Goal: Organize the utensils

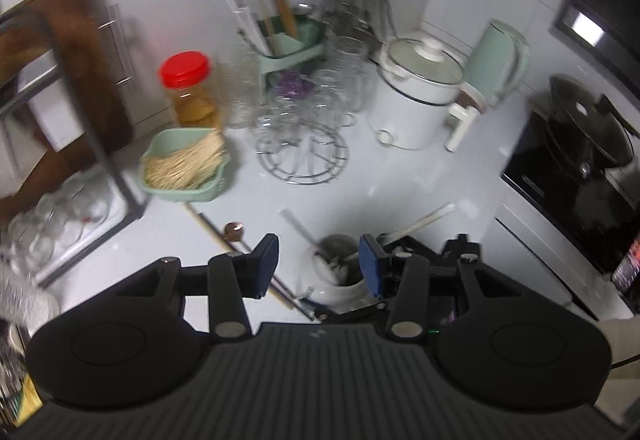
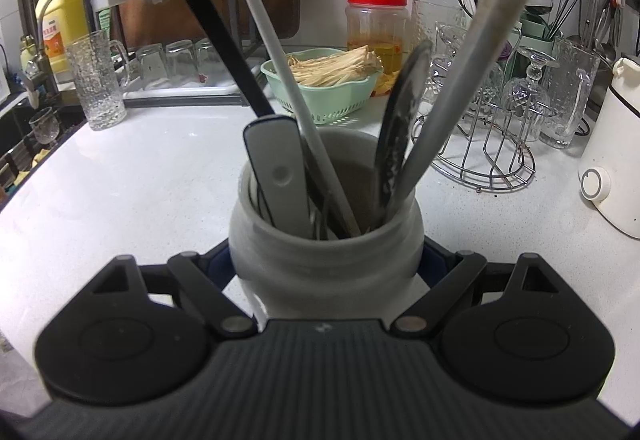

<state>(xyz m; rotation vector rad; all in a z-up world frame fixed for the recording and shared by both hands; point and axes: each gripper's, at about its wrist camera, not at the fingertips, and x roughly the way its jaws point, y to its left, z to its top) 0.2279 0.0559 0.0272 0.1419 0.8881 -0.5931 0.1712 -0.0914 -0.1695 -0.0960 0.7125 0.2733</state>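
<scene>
Left black two-finger gripper w/ blue pads: tilted steeply down, jaws parted, nothing between the pads, no contact w/ anything. Right black two-finger gripper w/ blue pads: angled down, jaws spread wide & clamped on either side of the round body of the grey-white ceramic utensil crock, pads mostly hidden behind it. Person: only a pale sleeve edge shows at far right of left wrist view; hands not seen.

Even indoor light, glare on the white counter; left wrist view motion-blurred, fisheye-bent edges.
</scene>
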